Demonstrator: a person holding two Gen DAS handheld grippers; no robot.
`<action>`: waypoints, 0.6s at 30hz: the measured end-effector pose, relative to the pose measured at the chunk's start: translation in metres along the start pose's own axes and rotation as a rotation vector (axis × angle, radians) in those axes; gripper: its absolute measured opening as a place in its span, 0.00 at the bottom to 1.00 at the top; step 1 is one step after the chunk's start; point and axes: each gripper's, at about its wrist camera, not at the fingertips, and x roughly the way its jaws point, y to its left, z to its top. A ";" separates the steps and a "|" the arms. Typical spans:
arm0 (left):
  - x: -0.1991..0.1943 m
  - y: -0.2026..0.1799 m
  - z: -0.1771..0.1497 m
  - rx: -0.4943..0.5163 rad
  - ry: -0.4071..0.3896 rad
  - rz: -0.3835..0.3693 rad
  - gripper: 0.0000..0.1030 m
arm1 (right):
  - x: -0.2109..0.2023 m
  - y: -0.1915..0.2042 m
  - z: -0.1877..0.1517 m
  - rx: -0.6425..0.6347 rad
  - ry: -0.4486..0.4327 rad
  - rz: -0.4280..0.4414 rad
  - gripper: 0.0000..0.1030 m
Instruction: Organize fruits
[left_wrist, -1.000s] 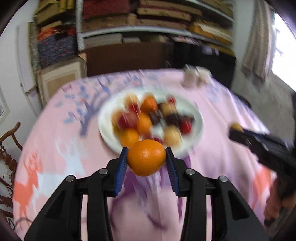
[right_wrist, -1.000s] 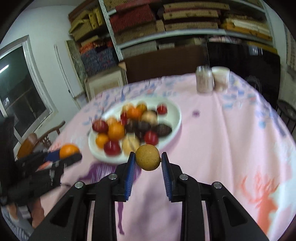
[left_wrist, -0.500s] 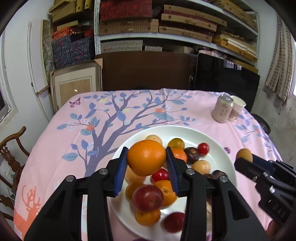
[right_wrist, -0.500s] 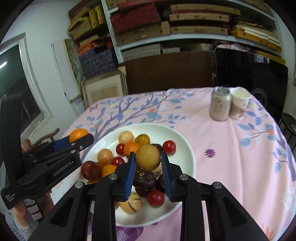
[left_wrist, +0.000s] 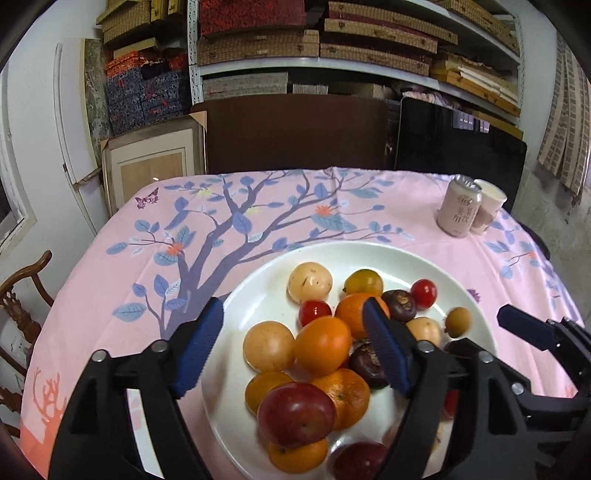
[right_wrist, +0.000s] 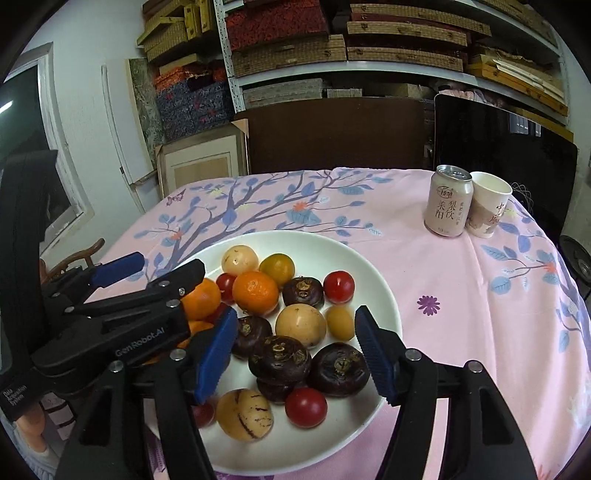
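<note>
Shelves of woven boxes rise behind a table under a pink tablecloth (left_wrist: 258, 221) printed with a blue-leaved tree. On it sits a white plate (right_wrist: 373, 273) heaped with fruit. The left gripper (left_wrist: 291, 345) hangs over the plate's left half with its blue pads spread wide, gripping nothing; an orange (left_wrist: 322, 345) lies between them on the pile, touching neither pad. The right gripper (right_wrist: 295, 350) is likewise wide open over the dark water chestnuts (right_wrist: 279, 358), with a small yellow fruit (right_wrist: 340, 322) just inside its right pad, not pinched. At the table's far right, a drink can (right_wrist: 448, 201) stands touching a paper cup (right_wrist: 489, 210).
</note>
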 end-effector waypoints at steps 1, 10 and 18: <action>-0.003 0.000 0.000 -0.001 -0.003 0.002 0.77 | -0.002 0.000 0.000 0.003 -0.005 -0.001 0.65; -0.057 -0.003 -0.024 0.037 -0.060 0.033 0.91 | -0.046 -0.002 -0.017 0.027 -0.075 -0.010 0.76; -0.093 -0.010 -0.051 0.063 -0.076 0.057 0.96 | -0.087 -0.006 -0.044 0.028 -0.145 -0.070 0.97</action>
